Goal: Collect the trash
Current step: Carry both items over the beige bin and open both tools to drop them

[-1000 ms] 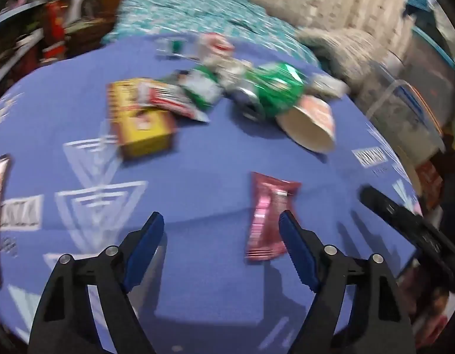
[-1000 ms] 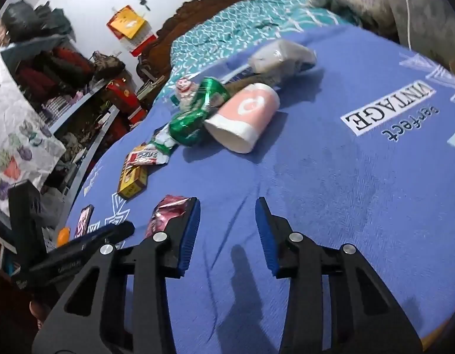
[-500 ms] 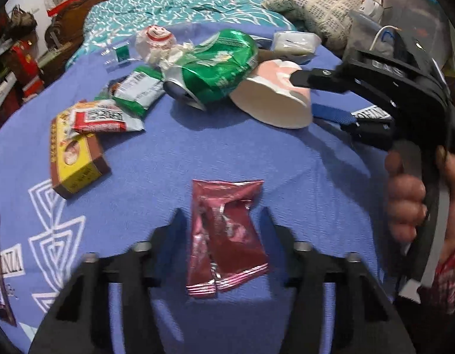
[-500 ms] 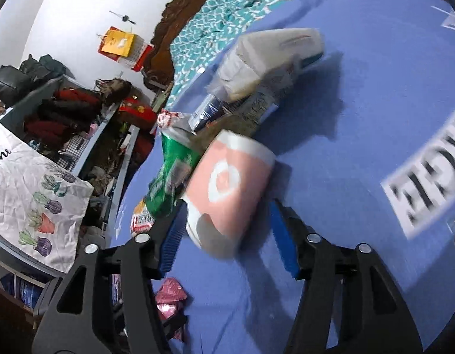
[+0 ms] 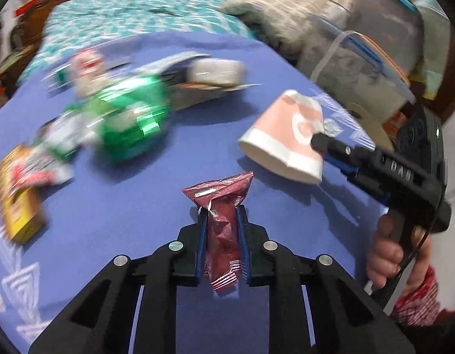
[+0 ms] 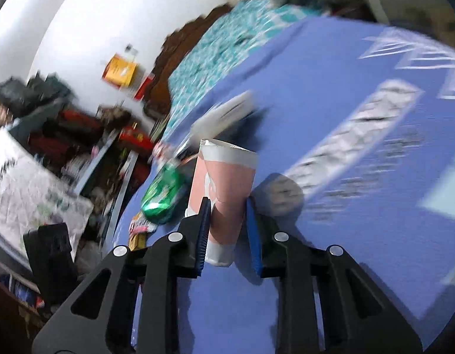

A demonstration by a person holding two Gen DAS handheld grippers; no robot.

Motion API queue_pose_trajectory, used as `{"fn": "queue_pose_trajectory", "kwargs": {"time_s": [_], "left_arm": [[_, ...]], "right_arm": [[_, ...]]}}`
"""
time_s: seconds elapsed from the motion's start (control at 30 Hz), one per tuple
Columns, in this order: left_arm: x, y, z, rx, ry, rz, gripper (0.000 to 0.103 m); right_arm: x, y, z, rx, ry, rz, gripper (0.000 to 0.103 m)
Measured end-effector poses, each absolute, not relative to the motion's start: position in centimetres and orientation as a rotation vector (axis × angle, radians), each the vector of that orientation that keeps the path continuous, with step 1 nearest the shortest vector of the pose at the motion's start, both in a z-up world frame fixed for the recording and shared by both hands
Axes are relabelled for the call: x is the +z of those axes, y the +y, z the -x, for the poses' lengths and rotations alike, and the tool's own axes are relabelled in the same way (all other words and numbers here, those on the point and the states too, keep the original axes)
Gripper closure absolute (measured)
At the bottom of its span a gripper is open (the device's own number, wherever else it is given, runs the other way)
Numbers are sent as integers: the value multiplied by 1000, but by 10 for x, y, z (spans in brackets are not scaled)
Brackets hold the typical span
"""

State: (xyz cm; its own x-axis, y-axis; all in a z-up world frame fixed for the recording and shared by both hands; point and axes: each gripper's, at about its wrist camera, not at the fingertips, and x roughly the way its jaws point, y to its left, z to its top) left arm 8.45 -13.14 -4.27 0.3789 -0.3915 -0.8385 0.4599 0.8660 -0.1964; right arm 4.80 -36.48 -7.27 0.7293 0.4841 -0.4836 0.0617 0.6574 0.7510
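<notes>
Left wrist view: a red wrapper (image 5: 221, 230) is clamped in the left tongs (image 5: 221, 221); a pink paper cup (image 6: 224, 194) is pinched by the right tongs (image 6: 227, 209) above the blue bed cover (image 5: 115, 206).

Under my grippers: blue printed cloth (image 5: 115, 206) as the surface. On it lie a crumpled green bag (image 5: 130, 112), a yellow box (image 5: 16, 200) at left, blurred wrappers (image 5: 215, 72) beyond.
</notes>
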Motion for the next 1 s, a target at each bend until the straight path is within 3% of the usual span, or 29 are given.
{"fn": "queue_pose_trajectory", "kwargs": {"time_s": [0.43,0.67,0.73,0.77,0.8,0.83,0.9,1.0], "left_arm": [[-33,-388,-130,-887,1072,-228,86],[-42,-510,-154,-980,1127,-213,84],[-47,-530,-157,-989,1143,-195,78],[-51,-539,-159,-986,1159,-177,74],[-52,-542,-160,-989,1170,-168,63],[-54,-548,-160,-996,1180,-167,51],[-55,-552,-158,-991,1178,-171,43],[-50,-543,-153,-1000,1164,-179,43]], "right_arm": [[-81,-572,31,-169,456,-1064,76],[-81,-627,44,-387,430,-1053,72],[-83,-633,44,-415,439,-1045,70],[-88,-639,44,-418,443,-1044,63],[-89,-638,45,-421,442,-1046,56],[-90,-636,46,-434,433,-1045,40],[-84,-633,47,-452,406,-1023,39],[-79,-633,58,-476,366,-958,41]]}}
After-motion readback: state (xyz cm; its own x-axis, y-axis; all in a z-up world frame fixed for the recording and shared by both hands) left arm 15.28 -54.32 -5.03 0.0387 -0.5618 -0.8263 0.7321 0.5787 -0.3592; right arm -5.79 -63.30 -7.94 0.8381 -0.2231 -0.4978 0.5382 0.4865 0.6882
